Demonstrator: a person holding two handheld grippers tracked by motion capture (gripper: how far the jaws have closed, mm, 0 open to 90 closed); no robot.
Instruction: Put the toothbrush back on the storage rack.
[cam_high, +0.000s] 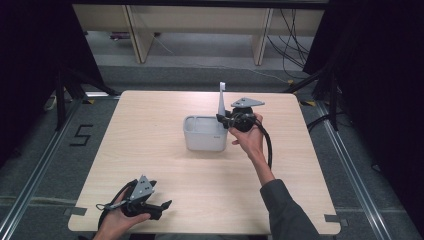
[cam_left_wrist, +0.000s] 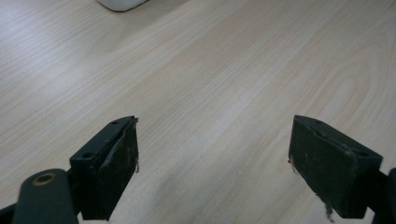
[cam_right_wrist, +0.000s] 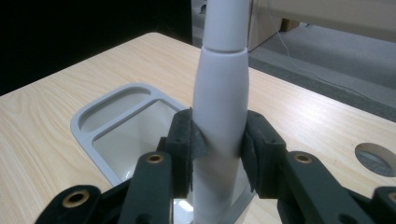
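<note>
A white electric toothbrush (cam_high: 221, 102) stands upright over the right end of a grey two-compartment holder (cam_high: 192, 141) at the table's middle. My right gripper (cam_high: 223, 120) is shut on the toothbrush handle (cam_right_wrist: 219, 102), its pads (cam_right_wrist: 187, 140) pressed on both sides. The holder (cam_right_wrist: 93, 116) lies below and to the left of the handle, with a narrow compartment and a larger one. My left gripper (cam_high: 164, 206) rests near the table's front left edge, held in a hand. Its jaws stand wide apart over bare wood with nothing between the pads (cam_left_wrist: 114, 163).
The light wooden table (cam_high: 150, 165) has a round hole (cam_right_wrist: 376, 158) near its right side. A white corner of the holder (cam_left_wrist: 121, 3) shows far ahead of the left gripper. Wooden furniture legs and cables stand on the floor behind the table.
</note>
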